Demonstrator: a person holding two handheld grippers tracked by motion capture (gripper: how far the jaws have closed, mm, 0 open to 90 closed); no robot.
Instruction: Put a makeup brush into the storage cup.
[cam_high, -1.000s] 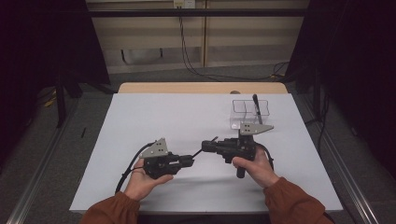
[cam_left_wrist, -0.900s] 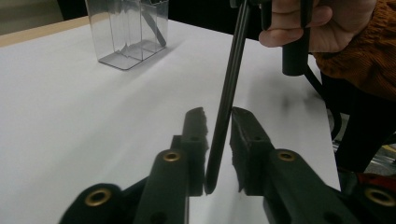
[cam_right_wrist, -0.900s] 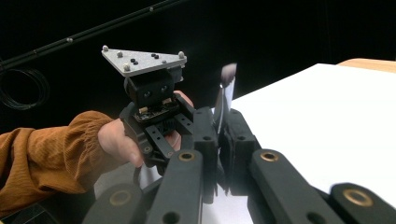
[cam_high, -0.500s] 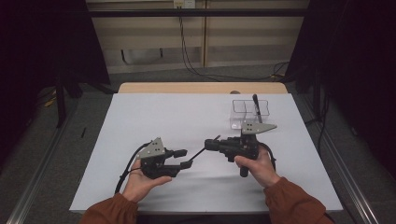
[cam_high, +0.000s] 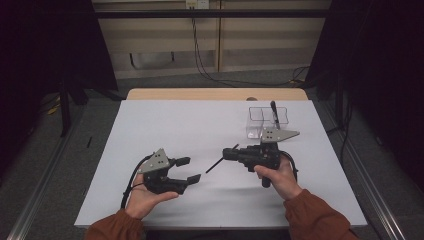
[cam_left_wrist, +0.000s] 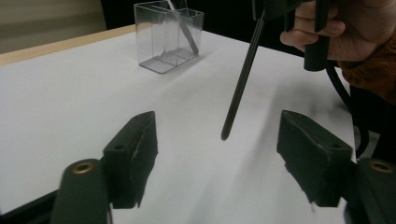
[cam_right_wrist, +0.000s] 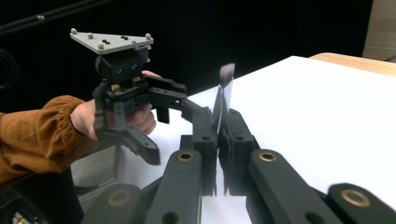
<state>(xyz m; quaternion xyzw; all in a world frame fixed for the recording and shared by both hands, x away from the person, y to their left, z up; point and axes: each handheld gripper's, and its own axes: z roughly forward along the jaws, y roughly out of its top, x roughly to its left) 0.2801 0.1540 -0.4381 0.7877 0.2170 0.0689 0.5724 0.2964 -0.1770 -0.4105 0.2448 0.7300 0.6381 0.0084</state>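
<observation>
L gripper (cam_high: 186, 169): fingers just opening, nothing between | R gripper (cam_high: 226, 153): fingers clamped

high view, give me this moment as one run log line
right gripper: shut on black pen | left gripper: jaws just opened, nothing between them | clear box: holds another pen, far right of table

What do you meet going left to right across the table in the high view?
Left gripper, open → thin black stick clamped in the right gripper → clear divided box holding another black stick.
</observation>
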